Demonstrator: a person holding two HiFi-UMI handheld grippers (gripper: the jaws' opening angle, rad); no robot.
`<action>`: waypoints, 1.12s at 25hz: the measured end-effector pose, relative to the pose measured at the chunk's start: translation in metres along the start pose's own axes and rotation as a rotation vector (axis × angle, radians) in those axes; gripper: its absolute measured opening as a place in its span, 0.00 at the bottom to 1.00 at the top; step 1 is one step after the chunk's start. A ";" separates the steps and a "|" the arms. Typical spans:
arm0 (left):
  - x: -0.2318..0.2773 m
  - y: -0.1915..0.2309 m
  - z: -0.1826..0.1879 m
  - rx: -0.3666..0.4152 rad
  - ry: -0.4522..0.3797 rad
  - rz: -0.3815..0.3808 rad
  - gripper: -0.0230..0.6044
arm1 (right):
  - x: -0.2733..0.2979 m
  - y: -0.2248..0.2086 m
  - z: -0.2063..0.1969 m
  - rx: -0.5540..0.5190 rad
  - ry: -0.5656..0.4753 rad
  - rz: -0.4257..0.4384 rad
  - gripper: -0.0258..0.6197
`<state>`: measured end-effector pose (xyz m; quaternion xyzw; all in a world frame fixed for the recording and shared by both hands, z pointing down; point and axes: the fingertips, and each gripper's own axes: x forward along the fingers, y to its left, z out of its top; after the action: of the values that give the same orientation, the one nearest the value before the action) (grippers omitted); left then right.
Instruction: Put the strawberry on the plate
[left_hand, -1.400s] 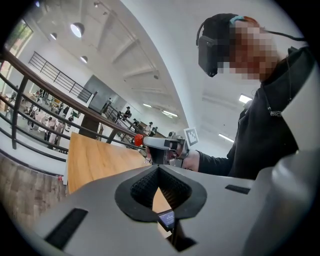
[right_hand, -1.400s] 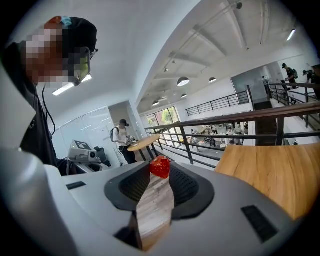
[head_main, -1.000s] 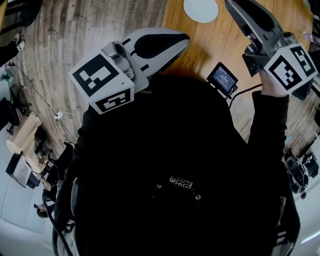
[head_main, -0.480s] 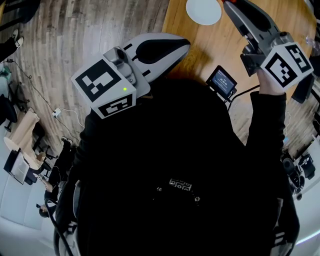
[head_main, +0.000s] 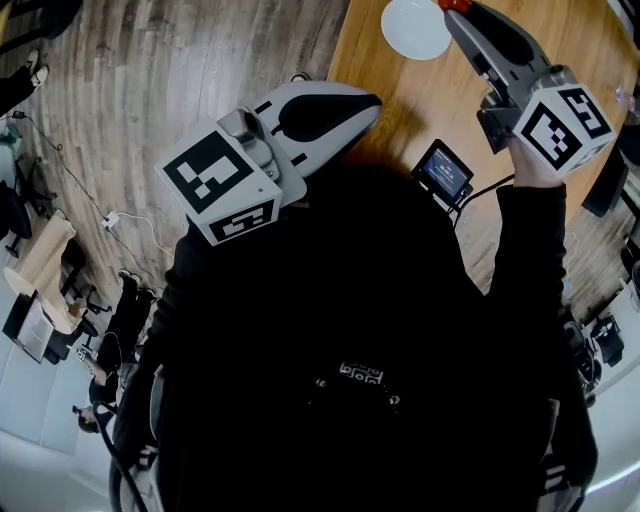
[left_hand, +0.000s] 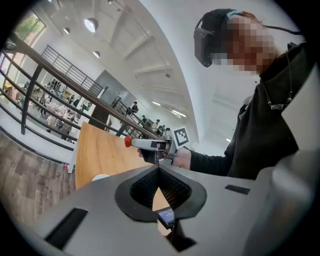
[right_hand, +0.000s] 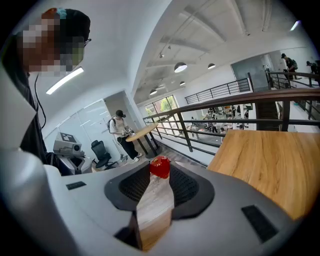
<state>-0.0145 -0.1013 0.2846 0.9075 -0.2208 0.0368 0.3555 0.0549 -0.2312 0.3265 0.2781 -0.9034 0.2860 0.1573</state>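
A red strawberry (right_hand: 160, 166) is pinched between the tips of my right gripper (right_hand: 160, 171), which is shut on it. In the head view the strawberry (head_main: 452, 4) shows at the top edge, just right of the white plate (head_main: 413, 27) on the wooden table (head_main: 420, 100). From the left gripper view the right gripper (left_hand: 133, 143) hangs above the table with the strawberry (left_hand: 128, 142) at its tip, and the plate (left_hand: 100, 177) lies lower left of it. My left gripper (head_main: 374, 99) is held over the table's near edge, its jaws shut and empty.
A small device with a lit screen (head_main: 445, 169) and a cable sits on the table close to my body. Wood flooring (head_main: 150, 90) lies left of the table. Railings (right_hand: 240, 107), a distant round table and a standing person (right_hand: 119, 127) are far behind.
The right gripper has sunk a little with the strawberry, which now shows at the top edge beside the plate. The left gripper has hardly moved.
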 end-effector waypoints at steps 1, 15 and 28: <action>0.000 0.000 0.000 -0.003 0.000 0.000 0.04 | 0.002 -0.002 -0.002 0.005 0.007 -0.005 0.24; 0.018 0.004 -0.010 -0.033 0.050 -0.031 0.04 | 0.006 -0.050 -0.046 0.099 0.045 -0.071 0.24; 0.024 0.018 -0.012 -0.060 0.109 -0.023 0.04 | 0.015 -0.082 -0.084 0.163 0.100 -0.105 0.24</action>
<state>0.0008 -0.1143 0.3099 0.8956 -0.1914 0.0754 0.3943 0.1016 -0.2423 0.4347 0.3224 -0.8523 0.3635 0.1939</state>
